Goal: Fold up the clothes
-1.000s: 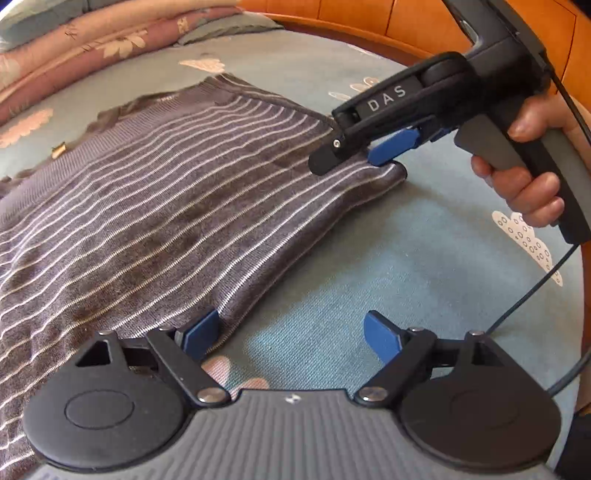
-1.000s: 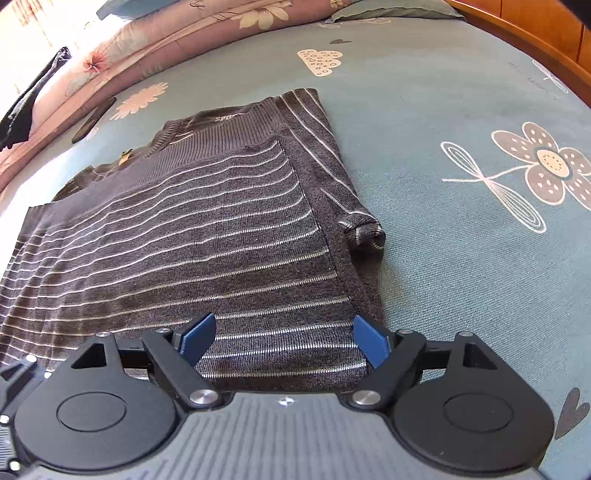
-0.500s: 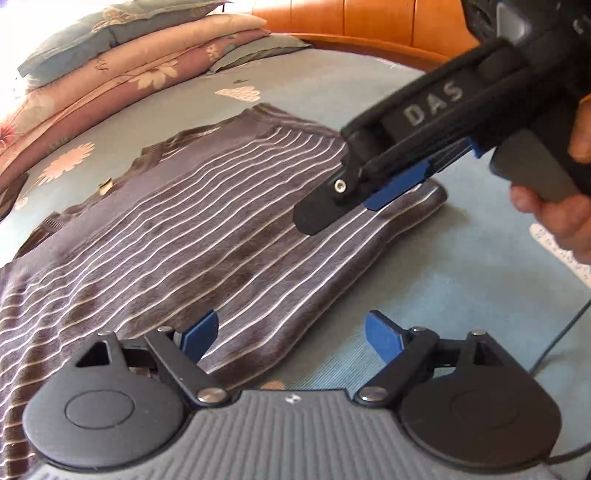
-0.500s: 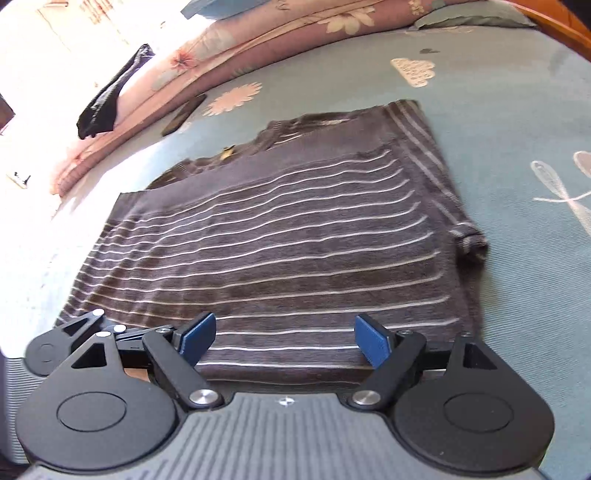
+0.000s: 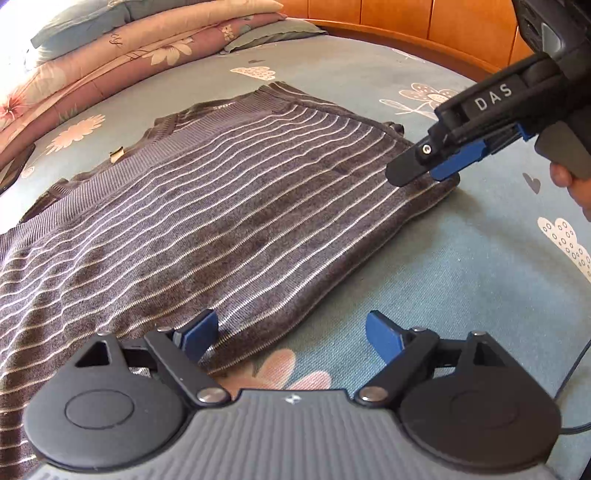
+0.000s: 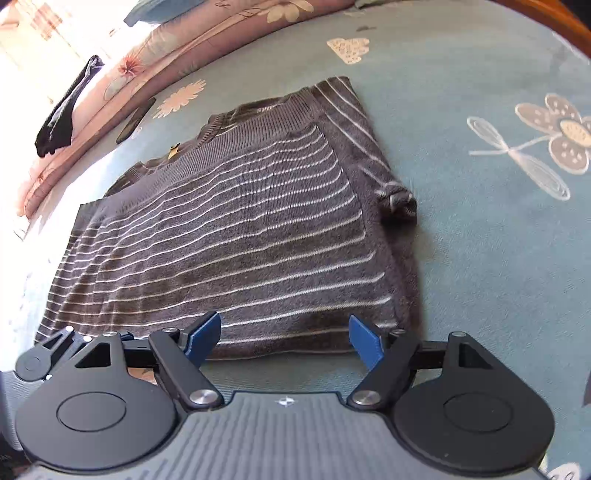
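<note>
1. Nearest the sweater's (image 5: 221, 221) front hem: left gripper (image 5: 291, 334), blue pads spread wide, one pad over the striped knit, the other over the bedsheet (image 5: 461, 277), nothing pinched between.
2. Over the same hem, toward the sweater's right corner: right gripper (image 6: 284, 338), jaws closing yet apart, pads above the hem with the fabric edge lying between and below, not pressed.
3. Flat across the bed: grey-brown sweater with thin pale stripes, folded over on itself, ribbed band across the upper layer, neckline showing beyond.
4. Beside the sweater's right edge: folded-in sleeve, cuff (image 6: 400, 201) bunched and poking out onto the sheet.
5. Right of the sweater in the left wrist view: black tool body marked "DAS", a person's fingers (image 5: 569, 181) on the grey handle.
6. Beyond the sweater's far edge: stacked floral quilts (image 5: 122, 55), a wooden bed frame (image 5: 406, 18) behind.
7. Past the sweater's left side: dark garment (image 6: 62, 114) draped on the quilts.
</note>
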Motion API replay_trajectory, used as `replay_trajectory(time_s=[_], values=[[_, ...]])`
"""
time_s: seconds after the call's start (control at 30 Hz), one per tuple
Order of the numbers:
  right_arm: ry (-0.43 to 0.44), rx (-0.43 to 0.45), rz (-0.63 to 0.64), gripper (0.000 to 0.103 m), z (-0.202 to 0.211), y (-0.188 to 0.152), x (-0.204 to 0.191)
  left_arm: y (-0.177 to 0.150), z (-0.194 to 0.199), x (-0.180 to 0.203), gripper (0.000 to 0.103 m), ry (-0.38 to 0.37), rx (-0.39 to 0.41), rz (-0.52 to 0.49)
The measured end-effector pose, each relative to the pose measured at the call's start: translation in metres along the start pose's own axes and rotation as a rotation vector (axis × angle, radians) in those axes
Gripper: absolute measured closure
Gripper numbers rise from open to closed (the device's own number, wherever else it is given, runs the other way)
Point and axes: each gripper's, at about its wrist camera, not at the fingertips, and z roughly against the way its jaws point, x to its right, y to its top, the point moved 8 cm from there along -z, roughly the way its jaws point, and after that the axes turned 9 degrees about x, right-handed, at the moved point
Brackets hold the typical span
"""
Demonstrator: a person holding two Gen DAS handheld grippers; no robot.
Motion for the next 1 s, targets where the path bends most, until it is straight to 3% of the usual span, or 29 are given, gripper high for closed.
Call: replay_trajectory(time_s=[0.13, 0.27, 0.3, 0.37, 0.53, 0.63, 0.67, 0.73, 0.8, 0.87, 1.0], values=[[0.015, 0.021, 0.096, 0.024, 0.0, 0.006, -0.005, 0.002, -0.001, 0.006, 0.016, -0.022, 0.033, -0.042], [-0.02, -0.056, 0.235, 0.023, -0.02, -0.004, -0.011, -0.01, -0.01, 0.008, 0.016, -0.066, -0.033, -0.045], [-0.026, -0.11, 0.234, 0.022, -0.024, -0.011, -0.007, -0.011, -0.011, 0.007, 0.016, -0.067, -0.04, -0.039], [-0.01, -0.113, 0.24, 0.023, -0.016, -0.009, -0.009, -0.005, -0.006, 0.006, 0.016, -0.069, -0.025, -0.027], [0.042, -0.045, 0.25, 0.023, -0.009, 0.01, -0.03, 0.01, -0.002, 0.015, 0.016, -0.082, 0.034, -0.077], [0.04, -0.111, 0.235, 0.023, -0.026, 0.002, -0.035, 0.012, -0.004, 0.023, 0.016, -0.105, 0.061, -0.102], [0.043, -0.136, 0.231, 0.022, -0.028, -0.006, -0.034, 0.01, -0.007, 0.024, 0.016, -0.119, 0.052, -0.095], [0.031, -0.144, 0.276, 0.021, -0.023, -0.019, -0.037, -0.003, -0.017, 0.023, 0.016, -0.151, -0.04, -0.035], [0.024, -0.156, 0.271, 0.014, -0.021, -0.026, -0.038, -0.001, -0.011, 0.021, 0.016, -0.14, -0.021, -0.03], [0.023, -0.17, 0.228, 0.014, -0.02, -0.025, -0.038, 0.005, -0.001, 0.015, 0.016, -0.117, 0.015, -0.021], [0.023, -0.1, 0.213, 0.014, -0.017, -0.006, -0.053, 0.009, 0.019, -0.011, 0.016, -0.036, 0.063, 0.008]])
